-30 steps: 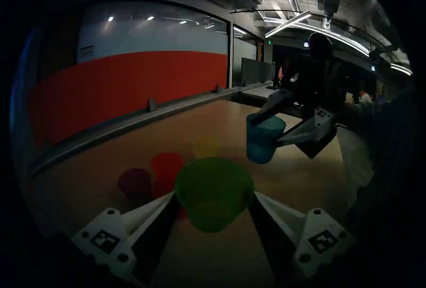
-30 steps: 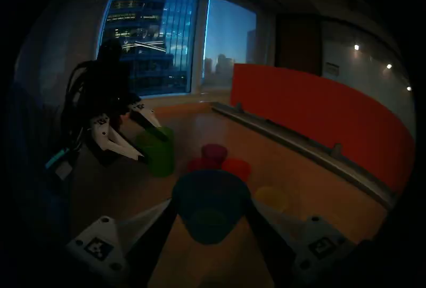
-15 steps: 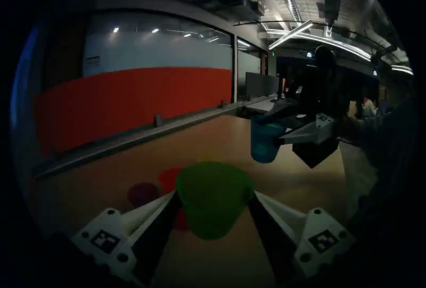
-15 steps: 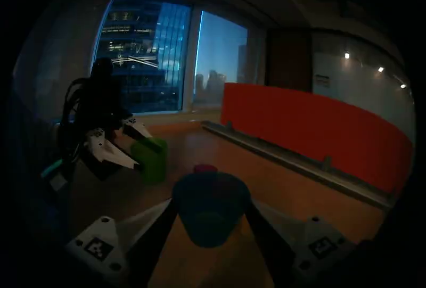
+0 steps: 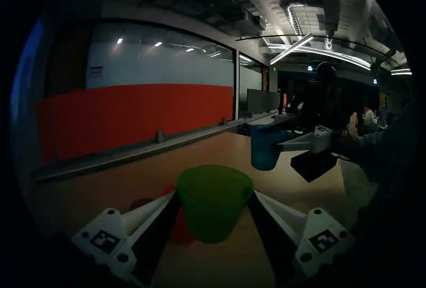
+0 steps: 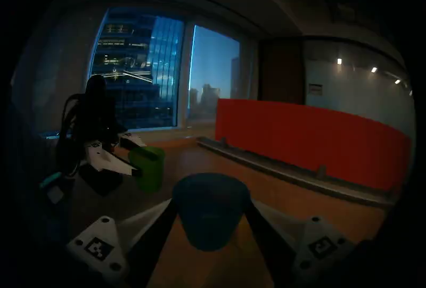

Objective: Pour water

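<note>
1. Over the wooden table [image 5: 213,149], the left gripper [image 5: 213,198] is reaching forward roughly level. Its two fingers are pinching the green cup [image 5: 214,216] by its sides, and the cup is standing upright with its rim on top.
2. Farther off to the right, the right gripper [image 5: 277,136] is coming in from the side. Its fingers are pinching the blue cup [image 5: 262,152], which is also upright. A person's sleeve [image 5: 386,149] is showing dimly behind it.
3. Counting: two grippers are each carrying one cup, one green and one blue. One red cup [image 5: 181,228] is standing on the table, partly hidden behind the left gripper's left finger. A darker reddish shape [image 5: 139,204] is sitting just beside it, too dim to name.
4. Light is too low to tell whether either held cup is holding water, or whether the cups are clear of the tabletop.
5. Differences between views: the left gripper view is taking in ceiling light strips [image 5: 298,27] and a long red wall panel [image 5: 133,115] along the table's far edge. The right gripper view is looking over the blue cup's rim at the left gripper side-on, with the green cup clamped between its white fingers. Behind that, a large window [image 6: 144,70] is showing tall buildings at dusk.
</note>
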